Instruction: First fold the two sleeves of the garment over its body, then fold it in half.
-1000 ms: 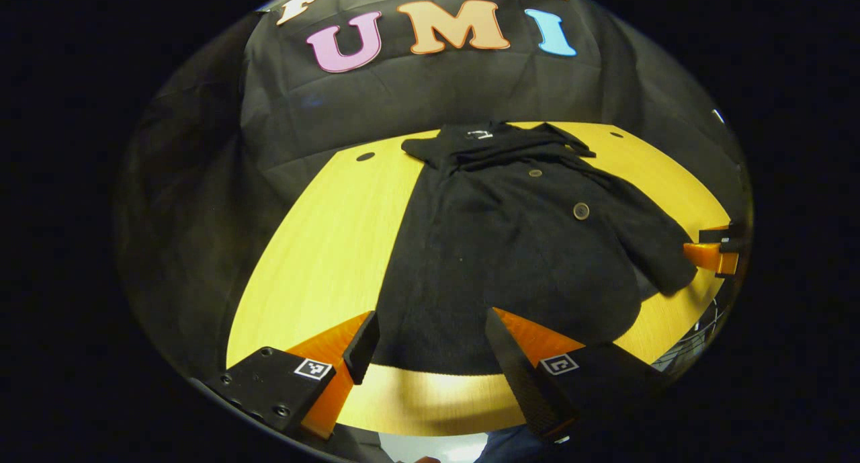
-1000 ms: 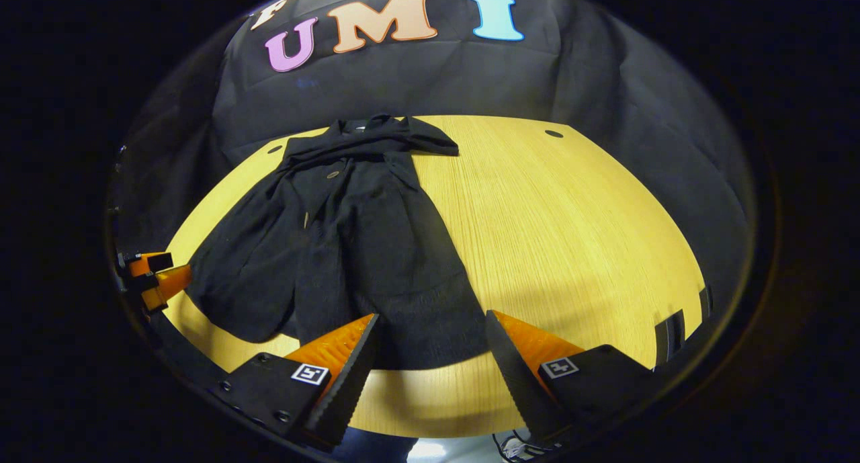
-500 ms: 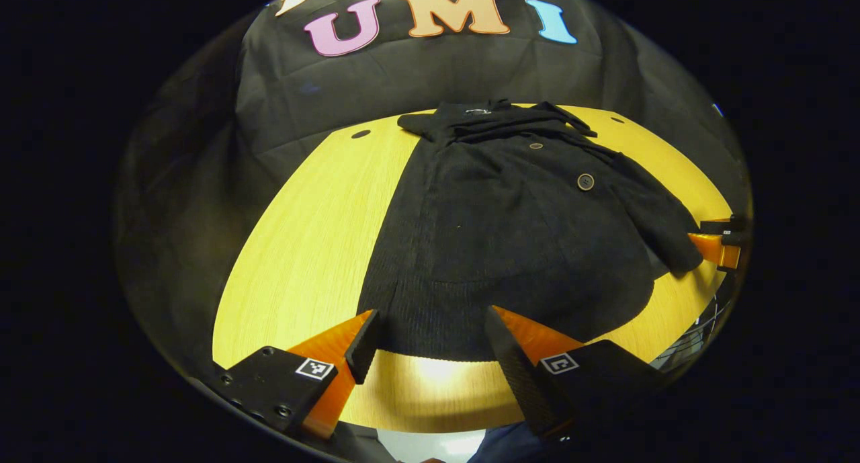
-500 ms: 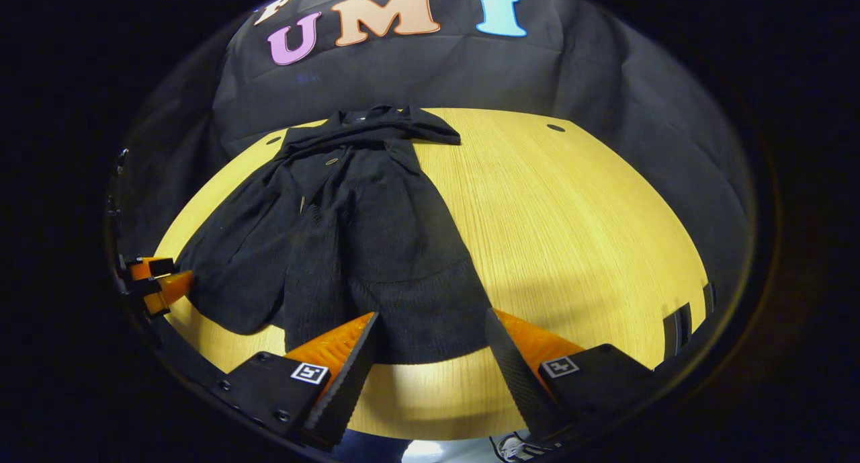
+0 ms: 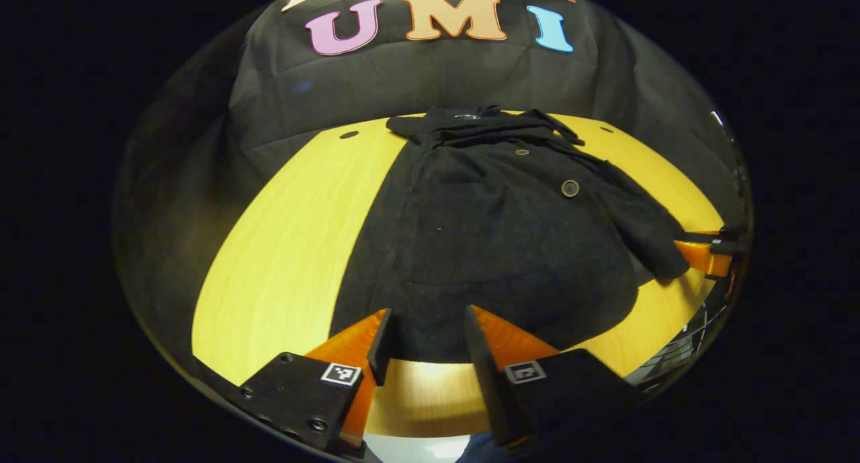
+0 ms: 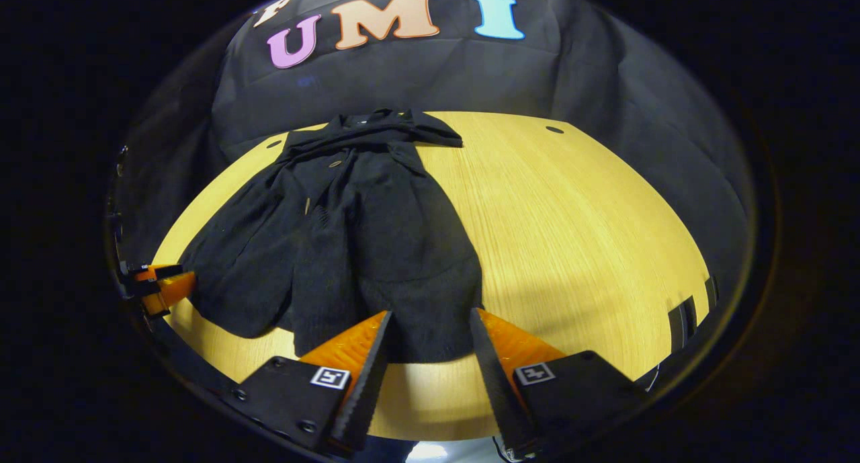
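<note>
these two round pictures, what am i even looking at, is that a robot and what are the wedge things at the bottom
There is no robot arm here. A person holds a two-finger claw in each hand, and a small wide-angle camera rides on each claw, looking forward along its fingers. That is why each picture is round and bent.

The wedges at the bottom of the left gripper view are the left claw; those in the right gripper view are the right claw. Each claw also shows small at the edge of the other's picture.

On the yellow wooden table lies a black button-front garment, collar at the far side, hem nearest the claws. Both claws are open, with the hem between their fingers. Neither holds anything yet.
</note>
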Demonstrator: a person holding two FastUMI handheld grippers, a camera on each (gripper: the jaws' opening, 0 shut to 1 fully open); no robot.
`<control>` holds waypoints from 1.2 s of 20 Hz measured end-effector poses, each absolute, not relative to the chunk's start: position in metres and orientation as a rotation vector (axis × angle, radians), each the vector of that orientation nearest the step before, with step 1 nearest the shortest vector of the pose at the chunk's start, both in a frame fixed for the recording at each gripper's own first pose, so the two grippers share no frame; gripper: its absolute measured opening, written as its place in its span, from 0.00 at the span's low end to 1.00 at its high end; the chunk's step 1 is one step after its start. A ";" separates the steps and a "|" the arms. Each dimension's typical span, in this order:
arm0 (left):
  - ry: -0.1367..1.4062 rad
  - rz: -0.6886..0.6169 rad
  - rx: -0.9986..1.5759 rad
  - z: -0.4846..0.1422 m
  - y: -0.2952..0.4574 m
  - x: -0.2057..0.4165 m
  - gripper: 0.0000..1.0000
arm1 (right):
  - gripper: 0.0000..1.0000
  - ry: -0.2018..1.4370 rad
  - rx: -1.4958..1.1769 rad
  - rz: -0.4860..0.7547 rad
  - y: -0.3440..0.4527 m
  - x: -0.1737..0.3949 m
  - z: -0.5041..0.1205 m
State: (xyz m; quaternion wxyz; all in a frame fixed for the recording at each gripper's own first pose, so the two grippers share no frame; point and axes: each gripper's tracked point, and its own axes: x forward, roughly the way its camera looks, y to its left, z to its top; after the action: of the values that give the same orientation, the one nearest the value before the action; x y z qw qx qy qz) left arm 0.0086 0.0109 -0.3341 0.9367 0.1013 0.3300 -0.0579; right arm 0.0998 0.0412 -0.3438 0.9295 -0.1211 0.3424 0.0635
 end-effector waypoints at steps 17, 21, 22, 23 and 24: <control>0.676 -0.201 0.189 -0.334 -0.006 0.007 0.00 | 0.04 0.684 -0.398 0.085 0.065 0.087 -0.345; 0.663 -0.191 0.200 -0.331 -0.004 0.007 0.00 | 0.03 0.707 -0.295 0.092 0.067 0.086 -0.346; 0.665 -0.186 0.195 -0.330 -0.004 0.007 0.00 | 0.00 0.710 -0.275 0.100 0.067 0.086 -0.346; 0.668 -0.179 0.178 -0.329 -0.003 0.007 0.00 | 0.02 0.707 -0.269 0.108 0.067 0.087 -0.344; 0.668 -0.173 0.152 -0.325 -0.002 0.008 0.00 | 0.02 0.705 -0.273 0.115 0.067 0.087 -0.342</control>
State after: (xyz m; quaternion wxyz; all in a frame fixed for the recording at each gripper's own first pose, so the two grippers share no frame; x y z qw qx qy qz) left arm 0.0080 -0.0019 -0.3253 0.9383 0.0745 0.3270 -0.0845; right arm 0.0869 0.0674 -0.3424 0.9278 -0.1334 0.3438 0.0560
